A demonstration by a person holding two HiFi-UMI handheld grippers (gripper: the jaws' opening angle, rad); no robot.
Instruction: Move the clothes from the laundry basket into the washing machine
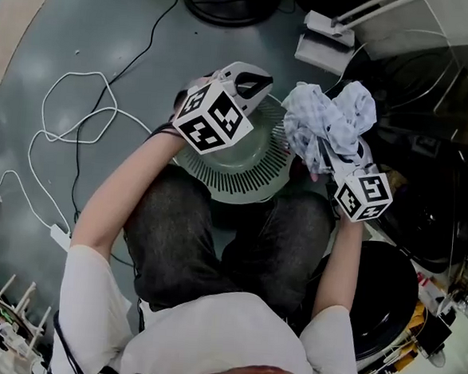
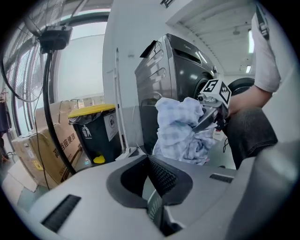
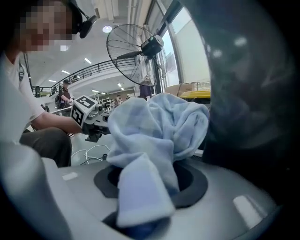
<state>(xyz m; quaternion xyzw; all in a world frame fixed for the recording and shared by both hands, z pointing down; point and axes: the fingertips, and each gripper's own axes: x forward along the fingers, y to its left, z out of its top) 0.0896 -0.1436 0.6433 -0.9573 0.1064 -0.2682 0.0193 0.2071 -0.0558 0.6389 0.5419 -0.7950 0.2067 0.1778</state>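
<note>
A crumpled light-blue checked cloth (image 1: 328, 121) hangs in the air above my knees, and my right gripper (image 1: 329, 158) is shut on it. In the right gripper view the cloth (image 3: 154, 136) fills the space between the jaws and hides the pads of the right gripper (image 3: 143, 187). My left gripper (image 1: 257, 84) hovers over the round pale slatted laundry basket (image 1: 243, 175); its jaws look shut with nothing in them. The left gripper (image 2: 151, 161) faces the held cloth (image 2: 180, 129). The dark washing machine (image 1: 434, 180) stands at the right, also seen as a grey washing machine (image 2: 183, 65) beyond the cloth.
White cables (image 1: 71, 123) and a power strip (image 1: 59, 234) lie on the grey floor at left. A fan base (image 1: 231, 2) stands at the far side. A black bin with a yellow lid (image 2: 93, 126) and cardboard boxes (image 2: 42, 145) stand beside the machine. The round dark door (image 1: 386, 301) hangs open at lower right.
</note>
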